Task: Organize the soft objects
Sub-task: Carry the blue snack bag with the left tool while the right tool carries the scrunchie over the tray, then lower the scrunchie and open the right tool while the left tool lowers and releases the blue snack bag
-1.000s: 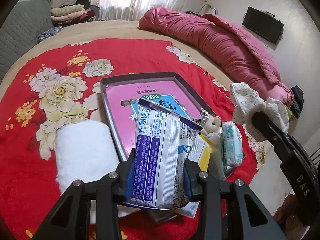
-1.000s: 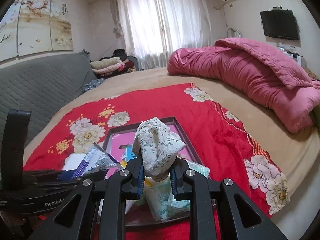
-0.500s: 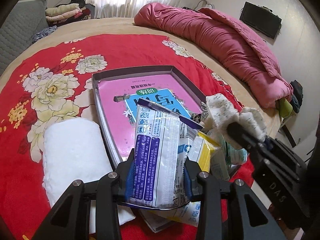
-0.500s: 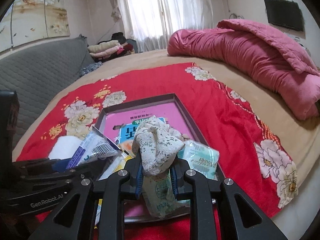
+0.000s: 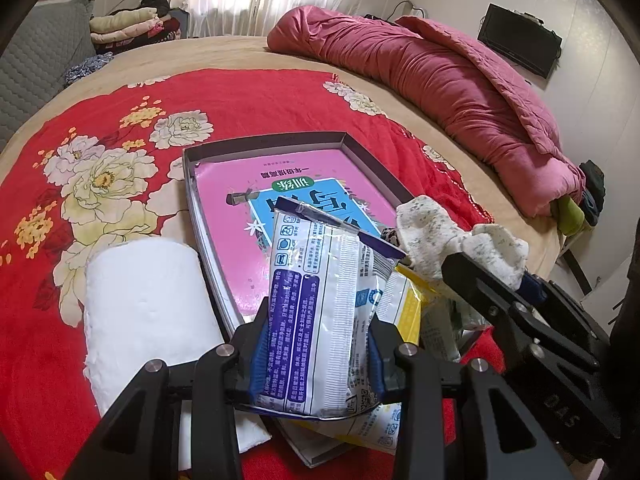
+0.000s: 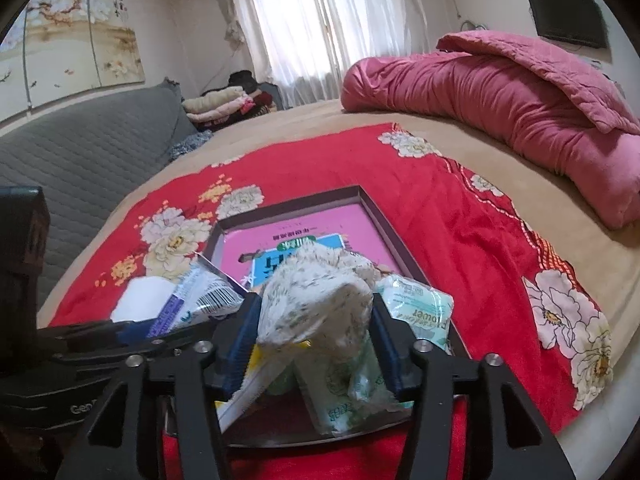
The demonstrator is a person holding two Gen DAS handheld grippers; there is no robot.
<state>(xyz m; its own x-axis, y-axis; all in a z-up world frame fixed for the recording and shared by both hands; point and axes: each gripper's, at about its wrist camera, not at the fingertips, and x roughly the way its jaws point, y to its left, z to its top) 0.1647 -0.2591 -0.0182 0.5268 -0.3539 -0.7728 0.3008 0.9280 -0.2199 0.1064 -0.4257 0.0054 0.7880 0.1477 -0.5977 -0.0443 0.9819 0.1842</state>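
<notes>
My left gripper (image 5: 318,332) is shut on a white and purple plastic packet (image 5: 316,292), held upright over the near end of a grey tray (image 5: 260,146). A pink book (image 5: 236,208) lies in the tray. My right gripper (image 6: 316,320) hangs low over the tray's near right corner, its jaws opening. A cream floral cloth (image 6: 316,292) sits loosely bunched between them, resting on the packs below. In the left wrist view that cloth (image 5: 432,224) shows at the right. A green tissue pack (image 6: 416,312) and a yellow pack (image 5: 408,308) lie in the tray.
A white rolled towel (image 5: 144,292) lies left of the tray on the red floral blanket (image 5: 260,100). A pink quilt (image 5: 460,72) is heaped at the far right. Folded clothes (image 5: 128,24) and a grey padded headboard (image 6: 80,152) stand at the back left. The bed edge runs close on the right.
The right gripper came down over the tray's near right corner with the floral cloth, and its jaws spread apart around it. The left gripper and its packet stayed put.
</notes>
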